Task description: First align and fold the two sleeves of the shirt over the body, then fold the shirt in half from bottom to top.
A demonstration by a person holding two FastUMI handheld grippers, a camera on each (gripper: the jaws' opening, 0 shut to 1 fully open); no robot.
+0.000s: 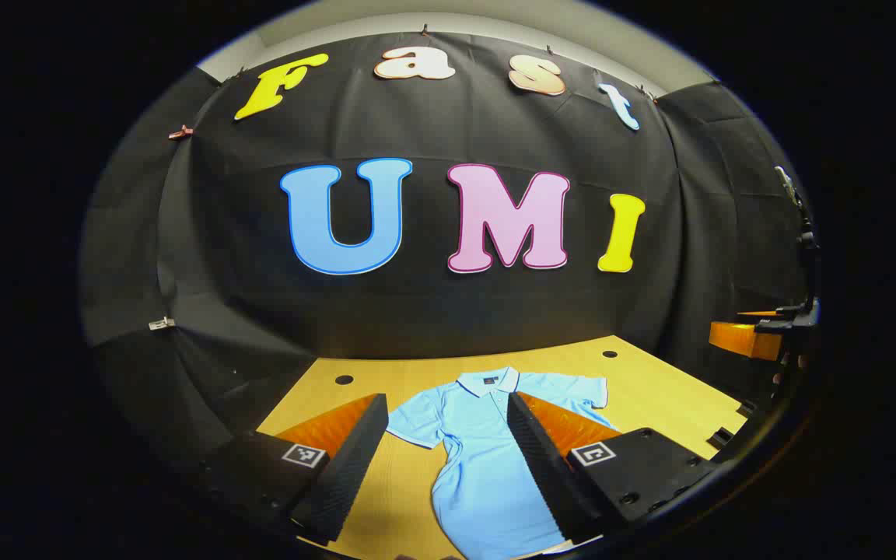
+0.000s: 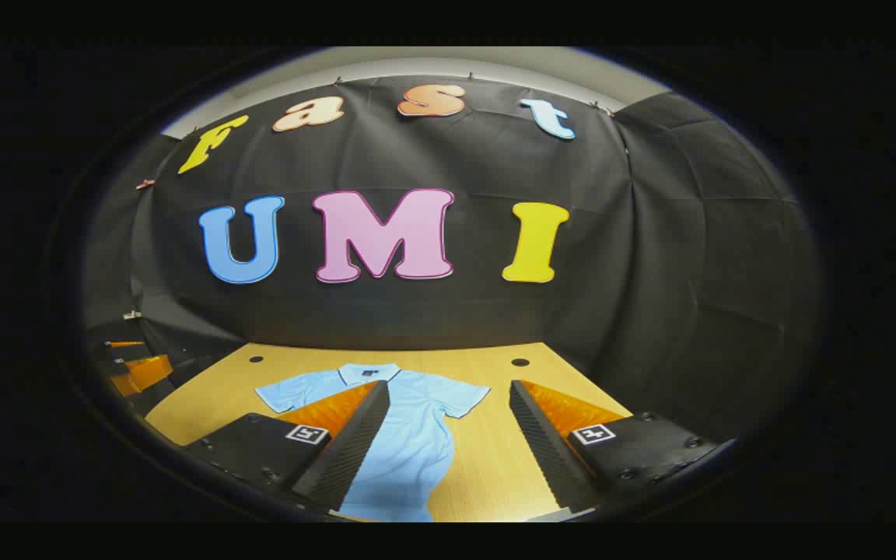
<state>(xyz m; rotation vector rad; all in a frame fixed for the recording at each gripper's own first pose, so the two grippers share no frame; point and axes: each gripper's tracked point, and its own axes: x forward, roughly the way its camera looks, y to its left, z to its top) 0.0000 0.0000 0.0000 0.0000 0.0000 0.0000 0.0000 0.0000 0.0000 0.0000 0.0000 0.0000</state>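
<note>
Shirt lies flat on the worktop, collar toward the wall, both sleeves spread out to the sides — laid open so each sleeve can be taken and folded in, I'd say. Nothing folded yet. Left gripper hangs above the near hem, jaws wide, nothing between them, aimed along the shirt's left half. Over to the right gripper: also wide and empty, raised above the worktop, the shirt's right sleeve showing between its fingers.
</note>
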